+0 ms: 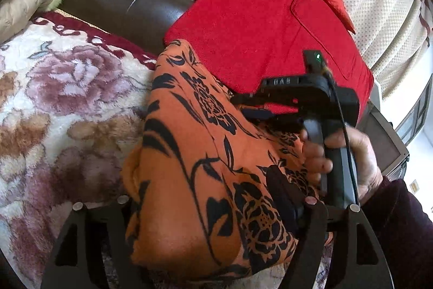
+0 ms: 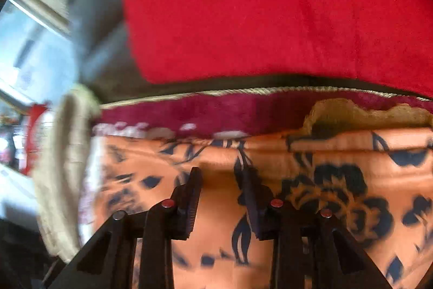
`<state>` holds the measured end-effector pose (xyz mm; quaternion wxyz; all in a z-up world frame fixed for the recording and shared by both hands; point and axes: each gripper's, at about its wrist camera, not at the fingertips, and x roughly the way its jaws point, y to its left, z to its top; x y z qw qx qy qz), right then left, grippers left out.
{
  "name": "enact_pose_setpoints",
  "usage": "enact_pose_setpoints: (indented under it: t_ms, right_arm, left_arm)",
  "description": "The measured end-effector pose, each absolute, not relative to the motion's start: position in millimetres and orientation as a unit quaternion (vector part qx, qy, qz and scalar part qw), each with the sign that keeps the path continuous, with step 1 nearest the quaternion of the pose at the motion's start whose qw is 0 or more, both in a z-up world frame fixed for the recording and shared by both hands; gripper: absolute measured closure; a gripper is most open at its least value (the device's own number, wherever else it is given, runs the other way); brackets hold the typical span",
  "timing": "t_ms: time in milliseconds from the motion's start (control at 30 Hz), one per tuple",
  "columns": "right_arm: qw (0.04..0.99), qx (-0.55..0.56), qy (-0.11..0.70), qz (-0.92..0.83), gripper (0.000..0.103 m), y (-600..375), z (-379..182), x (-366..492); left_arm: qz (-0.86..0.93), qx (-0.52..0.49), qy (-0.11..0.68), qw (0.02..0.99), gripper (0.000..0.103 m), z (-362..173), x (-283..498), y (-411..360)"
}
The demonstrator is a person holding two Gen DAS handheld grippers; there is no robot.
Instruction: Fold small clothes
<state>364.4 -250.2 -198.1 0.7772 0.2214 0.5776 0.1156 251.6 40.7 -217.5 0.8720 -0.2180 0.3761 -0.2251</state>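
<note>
I judge the fold about midway: the orange garment (image 1: pixel 194 153) lies doubled over in a thick, rumpled bundle on the floral blanket (image 1: pixel 54 99), not yet flattened or squared, and the red folded cloth (image 1: pixel 257 26) at one o'clock beyond it looks already done. My left gripper (image 1: pixel 216 207) stands wide, the garment's fold between its fingers but unpinched. My right gripper (image 2: pixel 224 180) is narrow; whether it pinches the cloth under it I cannot tell. The fabric is thin orange with black flowers and leaves, its far edge at twelve o'clock against the blanket's maroon border (image 2: pixel 243 110).
</note>
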Motion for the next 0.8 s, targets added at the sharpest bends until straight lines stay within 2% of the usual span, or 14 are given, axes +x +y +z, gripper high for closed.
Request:
enact_pose_setpoints:
  t_ms: [233,300,400,433,533,600,800]
  right_arm:
    - [0.792,0.257,0.52,0.191,0.068,-233,-149,363]
    - [0.776,0.257,0.532,0.221,0.068,-215,-155,369]
    - [0.735,0.228,0.603,0.21,0.068,-190,-204,377]
    - [0.737,0.24,0.595,0.211,0.069,-193,-207,376]
    - [0.736,0.288,0.573,0.214,0.069,-213,-194,367]
    - [0.757,0.283,0.549,0.214,0.069,-233,-176,349]
    - [0.81,0.292,0.497,0.111,0.068,-341,-121,257]
  left_arm:
    - [-0.223,-0.212,0.37,0.877,0.028,-218,248,38]
    - [-0.224,-0.213,0.37,0.876,0.028,-219,249,37]
    - [-0.222,-0.212,0.374,0.875,0.028,-220,249,37]
    - [-0.221,-0.209,0.373,0.876,0.028,-220,249,36]
    - [-0.214,-0.194,0.374,0.881,0.028,-219,248,32]
    - [-0.212,-0.19,0.375,0.882,0.028,-218,247,30]
    - [-0.205,-0.176,0.379,0.885,0.028,-217,248,26]
